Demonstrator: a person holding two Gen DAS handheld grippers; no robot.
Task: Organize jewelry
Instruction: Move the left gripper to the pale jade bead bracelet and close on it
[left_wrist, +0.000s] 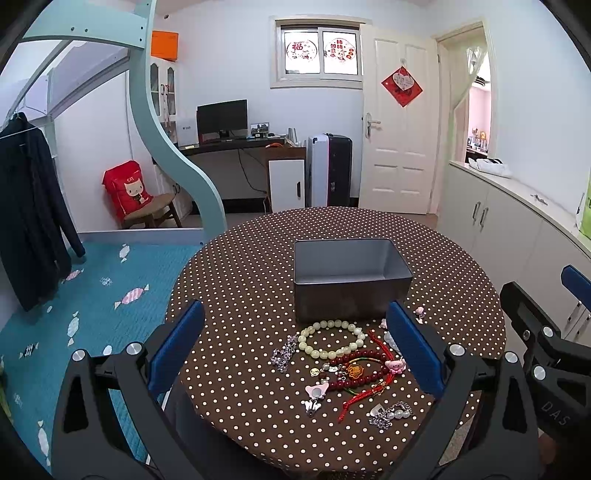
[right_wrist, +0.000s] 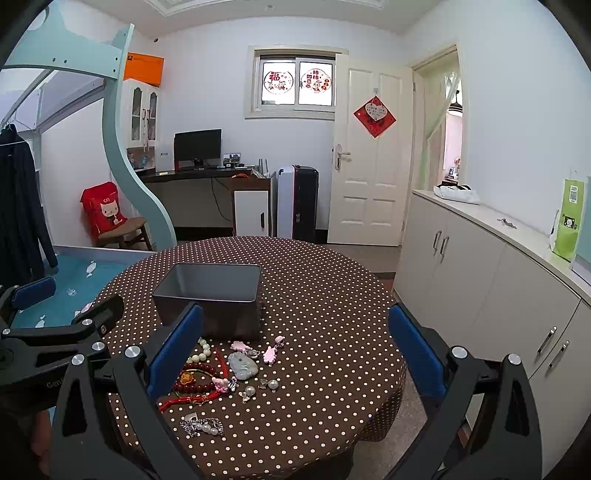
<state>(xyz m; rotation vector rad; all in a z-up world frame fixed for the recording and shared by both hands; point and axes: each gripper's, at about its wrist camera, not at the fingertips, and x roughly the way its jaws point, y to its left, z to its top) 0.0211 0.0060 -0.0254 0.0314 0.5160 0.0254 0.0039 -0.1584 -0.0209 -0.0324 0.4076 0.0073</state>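
A grey metal box (left_wrist: 351, 277) stands empty on the round polka-dot table (left_wrist: 240, 295); it also shows in the right wrist view (right_wrist: 210, 295). Jewelry lies in front of it: a pale bead bracelet (left_wrist: 330, 338), a dark red bead bracelet (left_wrist: 354, 376), red cords (left_wrist: 364, 397), silver chains (left_wrist: 284, 352), a pearl-and-chain piece (right_wrist: 203, 426), a jade pendant (right_wrist: 242, 365), pink charms (right_wrist: 271, 352) and pearl earrings (right_wrist: 262, 386). My left gripper (left_wrist: 295, 354) is open above the jewelry. My right gripper (right_wrist: 295, 354) is open above the table's near side, empty.
A bed with a teal quilt (left_wrist: 92, 314) lies left of the table. White cabinets (right_wrist: 498, 277) run along the right wall. A desk with a monitor (left_wrist: 221, 118), a stool (left_wrist: 151, 210) and a door (left_wrist: 399, 140) stand at the back.
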